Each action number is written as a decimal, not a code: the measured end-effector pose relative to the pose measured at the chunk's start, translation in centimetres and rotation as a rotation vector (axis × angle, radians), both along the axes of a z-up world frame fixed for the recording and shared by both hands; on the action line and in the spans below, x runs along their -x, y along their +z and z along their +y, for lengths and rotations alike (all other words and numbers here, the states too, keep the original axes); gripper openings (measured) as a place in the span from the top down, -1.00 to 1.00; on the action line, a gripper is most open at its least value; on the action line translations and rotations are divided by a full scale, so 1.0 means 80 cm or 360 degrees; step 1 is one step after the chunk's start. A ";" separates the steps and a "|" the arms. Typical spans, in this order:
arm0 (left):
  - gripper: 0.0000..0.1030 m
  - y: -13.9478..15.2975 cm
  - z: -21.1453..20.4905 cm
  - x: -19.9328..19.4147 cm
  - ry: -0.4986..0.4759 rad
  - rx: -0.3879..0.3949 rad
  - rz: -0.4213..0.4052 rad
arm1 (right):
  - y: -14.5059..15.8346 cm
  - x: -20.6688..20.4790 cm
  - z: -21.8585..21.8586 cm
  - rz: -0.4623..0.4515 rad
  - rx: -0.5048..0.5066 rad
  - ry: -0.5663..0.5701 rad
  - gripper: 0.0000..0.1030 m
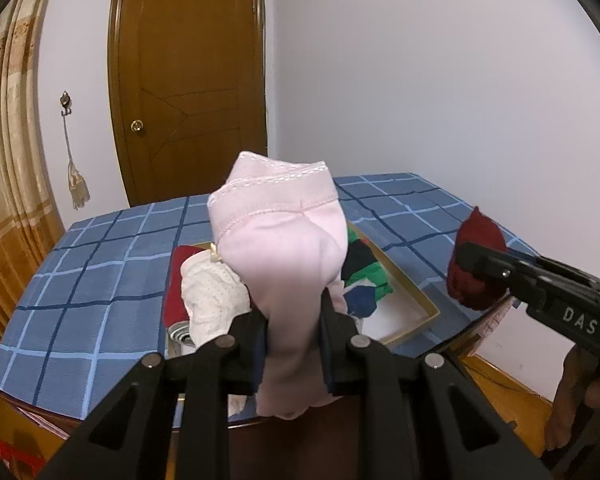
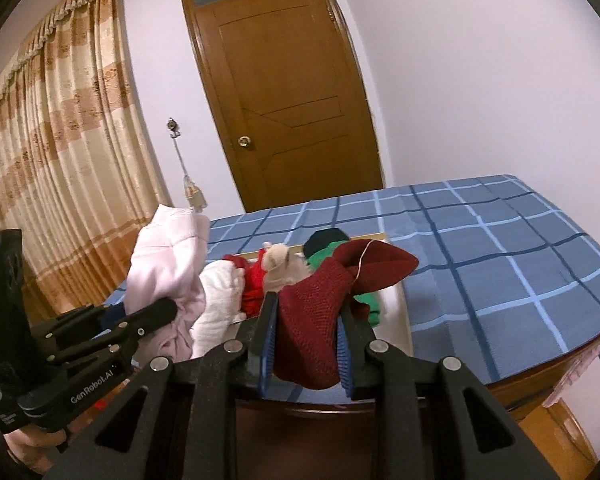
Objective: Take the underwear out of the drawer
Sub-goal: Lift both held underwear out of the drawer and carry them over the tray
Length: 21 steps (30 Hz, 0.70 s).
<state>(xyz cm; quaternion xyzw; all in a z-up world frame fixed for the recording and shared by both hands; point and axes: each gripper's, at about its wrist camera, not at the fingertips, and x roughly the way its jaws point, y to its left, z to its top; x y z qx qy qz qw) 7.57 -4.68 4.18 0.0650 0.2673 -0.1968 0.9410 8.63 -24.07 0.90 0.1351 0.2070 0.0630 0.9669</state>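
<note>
My left gripper (image 1: 294,312) is shut on pink underwear (image 1: 280,232), which sticks up above the fingers and hangs below them. In the right wrist view the same pink underwear (image 2: 168,256) shows at the left with the left gripper (image 2: 168,308). My right gripper (image 2: 310,316) is shut on dark red knitted underwear (image 2: 316,312); the left wrist view shows that dark red underwear (image 1: 474,256) at the right, in the right gripper (image 1: 466,258). Below both lies a shallow open drawer (image 1: 416,304) on the table, with white, red, green, black and blue garments (image 1: 364,276) inside.
A blue checked cloth (image 1: 100,280) covers the table (image 2: 540,384). Behind it a brown wooden door (image 1: 188,80) stands closed in a white wall. A beige curtain (image 2: 52,160) hangs at the left. A tassel (image 1: 78,184) hangs from a wall hook. Wooden floor shows at the lower right.
</note>
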 end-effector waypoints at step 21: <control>0.61 -0.014 -0.038 -0.027 -0.0033 -0.0033 0.0023 | -0.009 -0.029 -0.026 0.0040 0.0037 -0.0107 0.45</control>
